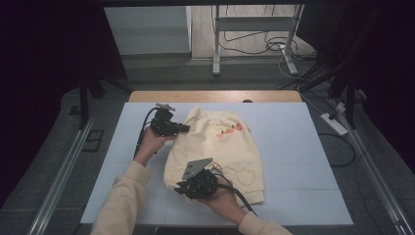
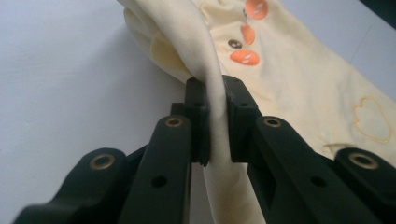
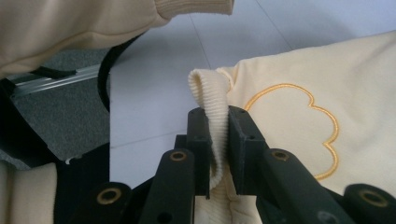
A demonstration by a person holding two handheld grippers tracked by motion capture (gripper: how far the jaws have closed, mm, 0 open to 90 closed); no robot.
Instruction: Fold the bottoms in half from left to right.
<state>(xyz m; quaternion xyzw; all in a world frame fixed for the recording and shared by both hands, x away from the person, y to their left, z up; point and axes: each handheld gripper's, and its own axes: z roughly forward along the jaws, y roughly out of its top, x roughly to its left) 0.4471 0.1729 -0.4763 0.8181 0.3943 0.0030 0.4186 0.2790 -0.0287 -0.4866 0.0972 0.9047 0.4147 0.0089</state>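
1. My left claw (image 2: 215,121) is clamped on a fold of the pale yellow shorts (image 1: 220,147), at the waistband corner nearest the worktop's (image 1: 293,147) left edge. In the left claw's own view the cloth runs up between both pads and bunches just above them.

2. My right claw (image 3: 217,149) is closed on a ribbed cuff (image 3: 210,98) at the leg hem, on the side of the shorts nearest the front edge. The cuff stands pinched between the pads, just beside the stitched cloud outline (image 3: 299,130).

3. The shorts lie about mid-worktop, spread mostly flat, the waistband toward the far edge and the hems toward me. The orange patches (image 1: 230,130) sit near the waistband.

4. What matters for the next move: both grips are on the same left side of the shorts, one far and one near, so the line between my claws runs along the garment's long axis, waist to hem.

5. I judge a fold is meant: the free right side lies away from both claws, toward the right edge, so I would carry the held side across that way, both claws level.
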